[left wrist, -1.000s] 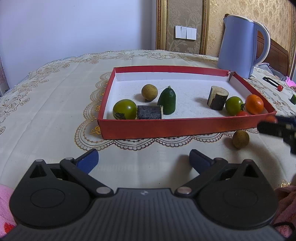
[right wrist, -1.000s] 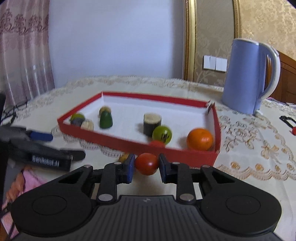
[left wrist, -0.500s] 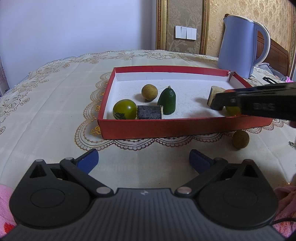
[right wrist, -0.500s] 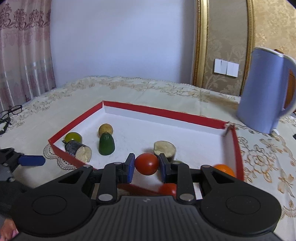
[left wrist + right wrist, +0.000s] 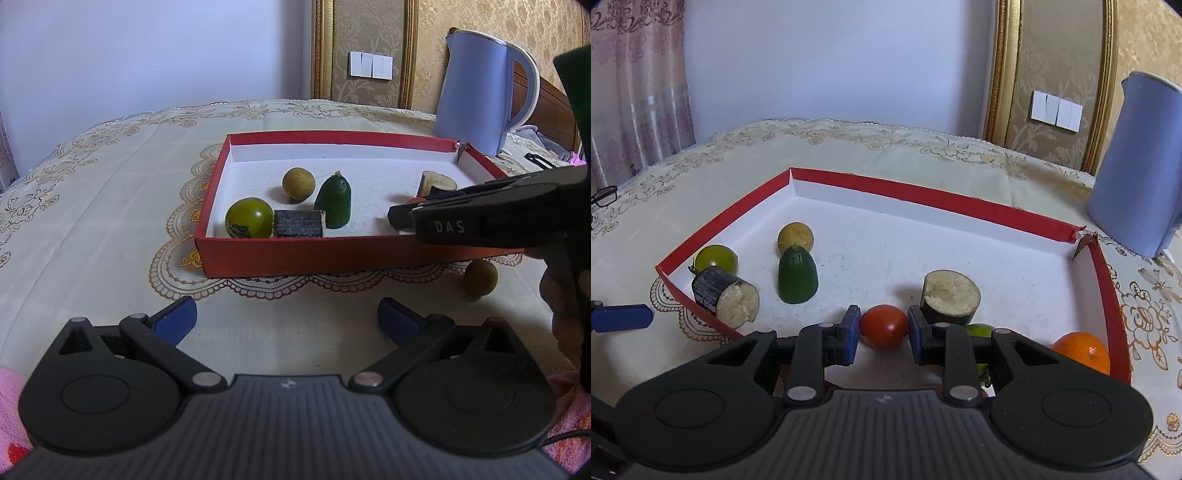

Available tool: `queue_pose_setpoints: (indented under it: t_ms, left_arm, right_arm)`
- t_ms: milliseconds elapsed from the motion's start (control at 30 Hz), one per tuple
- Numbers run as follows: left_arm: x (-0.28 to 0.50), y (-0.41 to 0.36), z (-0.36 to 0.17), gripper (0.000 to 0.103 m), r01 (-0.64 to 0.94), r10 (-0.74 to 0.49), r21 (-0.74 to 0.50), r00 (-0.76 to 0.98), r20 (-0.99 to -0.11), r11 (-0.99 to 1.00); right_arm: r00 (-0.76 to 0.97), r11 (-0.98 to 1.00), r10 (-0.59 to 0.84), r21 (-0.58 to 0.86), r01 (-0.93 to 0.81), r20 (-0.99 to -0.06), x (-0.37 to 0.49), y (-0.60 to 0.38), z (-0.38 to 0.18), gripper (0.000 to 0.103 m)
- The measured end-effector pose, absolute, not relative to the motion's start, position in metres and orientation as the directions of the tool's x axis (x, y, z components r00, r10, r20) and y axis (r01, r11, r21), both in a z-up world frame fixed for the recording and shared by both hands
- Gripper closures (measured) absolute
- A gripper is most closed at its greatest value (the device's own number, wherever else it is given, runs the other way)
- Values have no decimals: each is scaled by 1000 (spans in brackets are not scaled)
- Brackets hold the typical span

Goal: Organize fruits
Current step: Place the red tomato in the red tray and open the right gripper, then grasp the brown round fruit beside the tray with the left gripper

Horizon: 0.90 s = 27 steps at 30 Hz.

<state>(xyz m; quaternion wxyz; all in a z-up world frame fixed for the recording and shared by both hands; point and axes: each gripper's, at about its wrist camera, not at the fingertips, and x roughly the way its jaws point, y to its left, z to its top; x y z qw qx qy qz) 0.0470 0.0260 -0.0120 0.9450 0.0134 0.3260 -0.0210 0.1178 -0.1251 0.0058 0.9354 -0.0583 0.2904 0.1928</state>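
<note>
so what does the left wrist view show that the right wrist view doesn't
Only the left wrist view shows the brown round fruit lying outside the red tray and the kettle's handle. Only the right wrist view shows the red tomato gripped in the right tool, the orange and the glasses. Both show the red tray, green tomato and dark green fruit.

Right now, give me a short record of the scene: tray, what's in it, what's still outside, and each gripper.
tray: red box, white floor, on the lace tablecloth
inside: green tomato, two cut dark stalk pieces, longan, green pointed fruit, orange
outside: one longan on the cloth
right gripper: jaws shut on red tomato, over the tray
left gripper: jaws open, empty
behind: blue kettle
</note>
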Motion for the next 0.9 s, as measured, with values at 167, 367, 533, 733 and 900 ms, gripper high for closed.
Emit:
queue_pose_setpoints:
  t_ms: [167,367,533,733,900]
  left_arm:
    - [47,25,-12,0,49,-31,12,787,-617,999]
    - [47,26,-12,0,49,-31,11,787,-617,999]
    - [47,26,-12,0,49,-31,11,787,-617,999]
    - [47,26,-12,0,49,-31,11,787,-617,999]
    - [47,26,-12,0,49,-32,11,787,-616,999]
  right_arm:
    - [759,918,326,-3,-397,-564,118,-125,6,76]
    - [748,916,343,25,-401,-568,115,-131,10,73]
    - [757,916,334,4,-401,-561,104,-132,17,57]
    - [814,929,293,-52,-366,-501,65,-157,32,38]
    - [852,964,231,-6,-265,-470,28,-209,23,32]
